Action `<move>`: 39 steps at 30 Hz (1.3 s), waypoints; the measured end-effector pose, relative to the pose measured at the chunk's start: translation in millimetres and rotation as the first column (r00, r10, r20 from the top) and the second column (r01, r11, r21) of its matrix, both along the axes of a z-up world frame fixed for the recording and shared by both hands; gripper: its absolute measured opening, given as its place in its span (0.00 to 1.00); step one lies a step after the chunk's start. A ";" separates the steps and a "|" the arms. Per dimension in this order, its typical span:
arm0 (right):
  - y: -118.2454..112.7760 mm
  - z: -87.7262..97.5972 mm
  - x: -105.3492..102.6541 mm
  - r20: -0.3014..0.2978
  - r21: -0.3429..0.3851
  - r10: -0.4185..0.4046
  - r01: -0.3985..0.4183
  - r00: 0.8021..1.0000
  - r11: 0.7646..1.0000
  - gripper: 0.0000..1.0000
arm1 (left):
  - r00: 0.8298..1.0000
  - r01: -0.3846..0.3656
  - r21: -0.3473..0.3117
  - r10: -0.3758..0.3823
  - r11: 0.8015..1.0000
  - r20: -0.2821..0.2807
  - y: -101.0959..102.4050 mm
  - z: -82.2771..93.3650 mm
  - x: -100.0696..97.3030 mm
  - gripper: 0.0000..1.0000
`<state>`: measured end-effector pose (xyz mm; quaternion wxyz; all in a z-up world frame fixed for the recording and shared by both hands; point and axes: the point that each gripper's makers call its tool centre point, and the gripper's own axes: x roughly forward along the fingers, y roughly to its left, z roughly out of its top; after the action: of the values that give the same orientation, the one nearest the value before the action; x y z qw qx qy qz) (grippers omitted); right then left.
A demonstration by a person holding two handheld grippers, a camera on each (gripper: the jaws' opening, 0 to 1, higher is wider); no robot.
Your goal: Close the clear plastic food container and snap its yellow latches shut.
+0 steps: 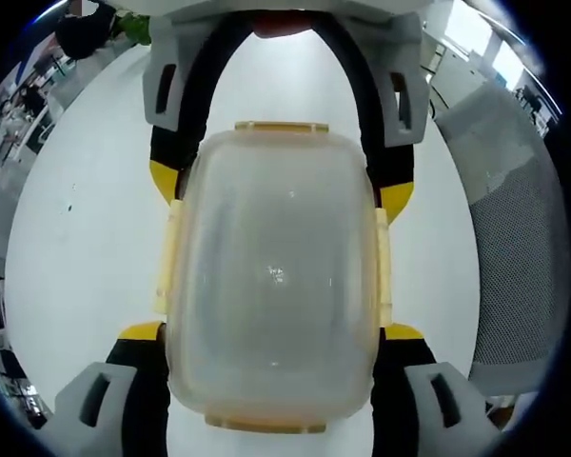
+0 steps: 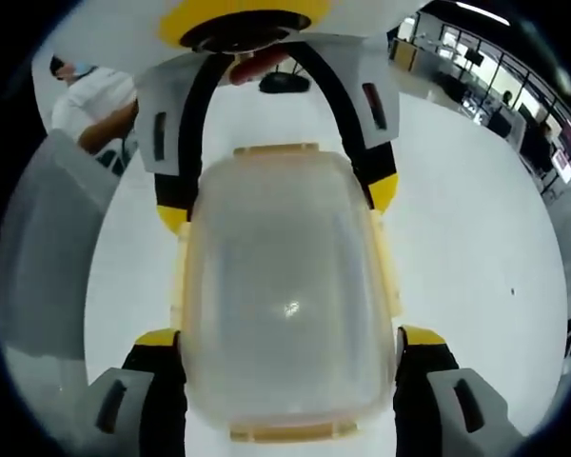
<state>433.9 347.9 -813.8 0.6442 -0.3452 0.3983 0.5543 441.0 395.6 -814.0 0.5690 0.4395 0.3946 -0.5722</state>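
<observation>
Container (image 1: 274, 286) sits lid-on between both claws, long axis running claw to claw. Left claw (image 1: 271, 328) and right claw (image 2: 287, 333) both spread apart, straddling opposite ends, yellow latches (image 1: 384, 262) alongside their jaws. Both equally near.

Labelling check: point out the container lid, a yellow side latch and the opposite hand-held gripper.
clear container lid (image 1: 276, 286), left gripper view, centre of the lid's top.
yellow side latch (image 1: 168, 257), left gripper view, middle of the latch strip on the lid's left edge.
right hand-held gripper (image 1: 281, 195), left gripper view, midway between its yellow fingertips.
</observation>
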 end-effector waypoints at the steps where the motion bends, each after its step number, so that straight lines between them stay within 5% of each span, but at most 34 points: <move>1: -0.4 -0.1 1.2 0.001 0.001 -0.002 0.002 1.000 1.000 0.92 | 1.000 0.001 0.000 -0.001 1.000 0.000 -0.3 -0.2 0.7 0.89; 32: -1.9 3.8 9.8 0.007 0.033 -0.005 0.004 1.000 0.999 0.92 | 1.000 0.010 -0.004 -0.010 1.000 0.002 -2.5 2.0 8.8 0.90; 39: 0.3 7.3 11.3 0.043 0.052 0.022 -0.024 0.999 0.998 0.96 | 0.999 0.043 0.020 -0.044 0.999 0.011 -1.3 -3.5 4.1 0.99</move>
<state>445.1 348.2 -806.5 0.6548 -0.3443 0.3659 0.5646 445.1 394.2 -817.5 0.5543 0.4569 0.3873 -0.5779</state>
